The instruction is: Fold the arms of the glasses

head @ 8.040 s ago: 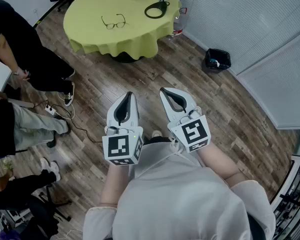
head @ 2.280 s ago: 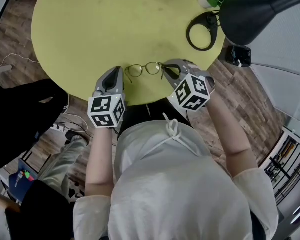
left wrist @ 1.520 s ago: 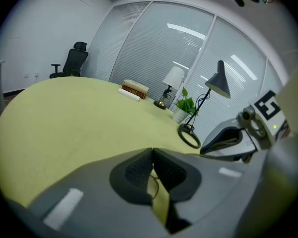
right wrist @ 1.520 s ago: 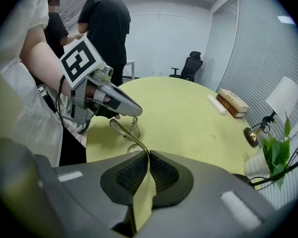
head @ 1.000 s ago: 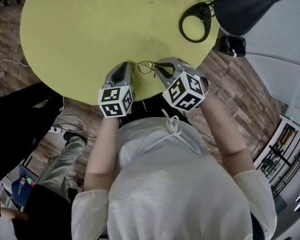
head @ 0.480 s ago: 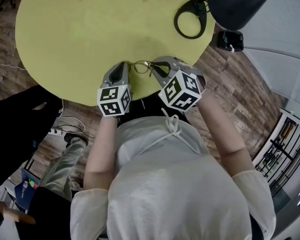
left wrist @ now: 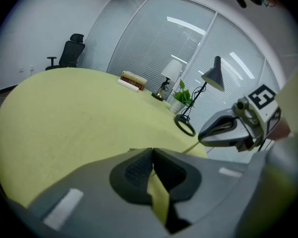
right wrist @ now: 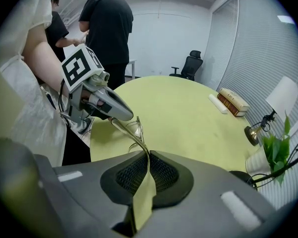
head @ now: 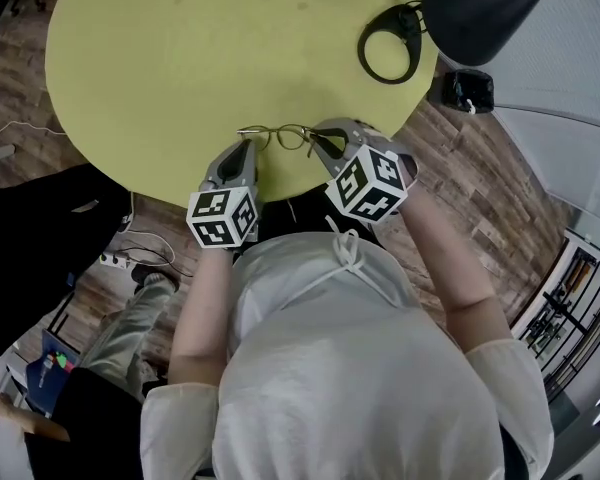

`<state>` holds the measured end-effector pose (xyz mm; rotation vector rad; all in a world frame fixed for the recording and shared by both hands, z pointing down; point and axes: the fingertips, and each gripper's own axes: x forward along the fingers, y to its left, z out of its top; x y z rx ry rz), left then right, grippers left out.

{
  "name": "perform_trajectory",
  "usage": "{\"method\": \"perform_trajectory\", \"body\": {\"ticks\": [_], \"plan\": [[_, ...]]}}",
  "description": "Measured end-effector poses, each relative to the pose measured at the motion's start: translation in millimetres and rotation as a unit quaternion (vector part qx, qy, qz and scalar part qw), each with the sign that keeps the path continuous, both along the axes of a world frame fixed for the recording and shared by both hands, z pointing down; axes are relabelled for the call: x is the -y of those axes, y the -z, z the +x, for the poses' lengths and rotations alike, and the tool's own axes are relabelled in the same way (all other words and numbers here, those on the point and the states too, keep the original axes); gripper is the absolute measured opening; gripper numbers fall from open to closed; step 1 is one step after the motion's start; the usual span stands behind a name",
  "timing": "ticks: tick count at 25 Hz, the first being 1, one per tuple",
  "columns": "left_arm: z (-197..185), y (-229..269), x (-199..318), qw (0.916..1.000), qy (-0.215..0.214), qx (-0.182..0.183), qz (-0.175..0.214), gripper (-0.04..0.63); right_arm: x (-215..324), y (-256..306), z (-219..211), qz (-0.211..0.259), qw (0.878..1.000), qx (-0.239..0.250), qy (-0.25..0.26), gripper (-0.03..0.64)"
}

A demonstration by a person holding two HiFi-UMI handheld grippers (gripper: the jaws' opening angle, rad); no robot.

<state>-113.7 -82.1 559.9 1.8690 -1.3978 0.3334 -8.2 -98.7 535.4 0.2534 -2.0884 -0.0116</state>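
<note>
**Beside the glasses' left end, my left tongs have drawn back**

Just left of the glasses (head: 283,136), the left gripper (head: 246,146) sits a little nearer to me than it did half a second ago, when its tip was tight against the frame's left end. Its jaws are pressed together, and I can make out nothing pinched between them. From the right gripper view its tip looks close to the frame's far end, possibly touching.

On the right end of the glasses, the right gripper (head: 318,140) has not budged. It is clenched on the thin gold wire there, near the hinge as far as I can judge.

The glasses are on the yellow table (head: 160,58), just inside its near rim, with the lamp base (head: 388,46) well beyond them.

A thin gold bar now juts out left of the left lens, where I saw none before. I take it for the left arm, swung by that last pull. I judge the fold begun but not finished, since neither arm yet lies flat behind the lenses.
</note>
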Motion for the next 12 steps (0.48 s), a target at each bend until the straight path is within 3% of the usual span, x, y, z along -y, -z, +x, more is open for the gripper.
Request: {"method": "perform_trajectory", "body": {"ticks": [5, 12], "plan": [[5, -23, -20, 0.9991, -0.010, 0.003, -0.041, 0.006, -3, 1, -3, 0.003, 1.000, -0.005, 0.014, 0.014], [3, -40, -20, 0.9965, 0.009, 0.014, -0.082, 0.006, -5, 2, -6, 0.008, 0.999, -0.008, 0.032, 0.014]]}}
